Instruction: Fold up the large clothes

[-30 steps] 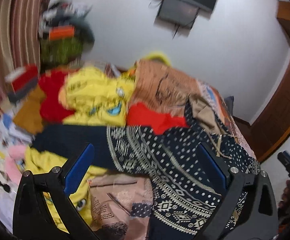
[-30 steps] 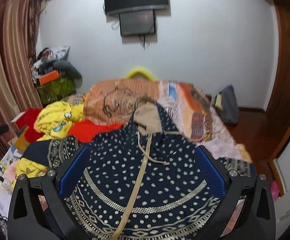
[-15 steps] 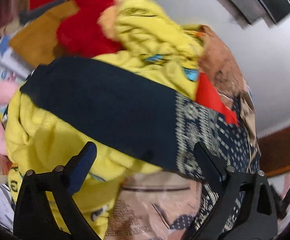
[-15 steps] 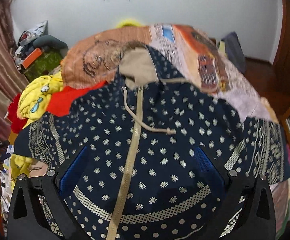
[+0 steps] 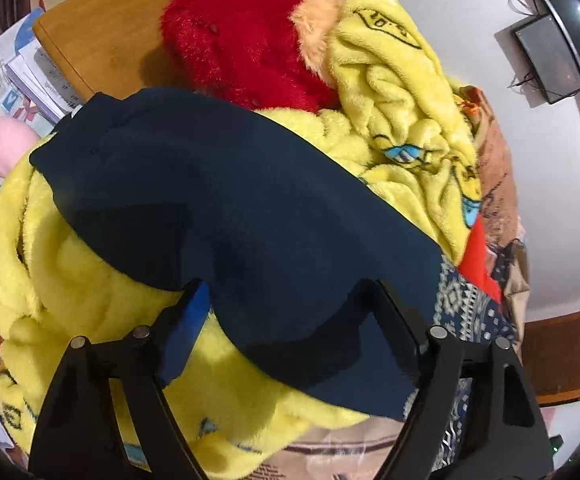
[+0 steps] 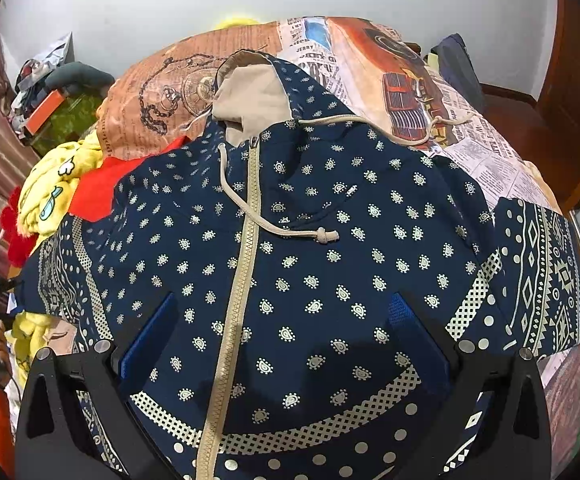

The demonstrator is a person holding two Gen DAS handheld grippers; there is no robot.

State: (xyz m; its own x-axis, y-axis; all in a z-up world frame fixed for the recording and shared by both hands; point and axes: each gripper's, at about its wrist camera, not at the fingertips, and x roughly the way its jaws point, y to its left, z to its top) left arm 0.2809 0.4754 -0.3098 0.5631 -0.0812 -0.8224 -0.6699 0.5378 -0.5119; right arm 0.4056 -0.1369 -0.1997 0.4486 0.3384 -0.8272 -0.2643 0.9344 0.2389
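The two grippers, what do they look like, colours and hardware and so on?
Both match. The left gripper has matte black angular fingers with slotted cut-outs, blue pads on the inner faces and round silver bolts near the knuckles. The right gripper has the same black frame, blue pads and silver bolts. No cables, markings or sleeves show on either.

The hoodie [image 6: 329, 264] lies spread on the bedspread [image 6: 481, 148], its sleeve [image 5: 226, 208] over the blanket [image 5: 90, 292].
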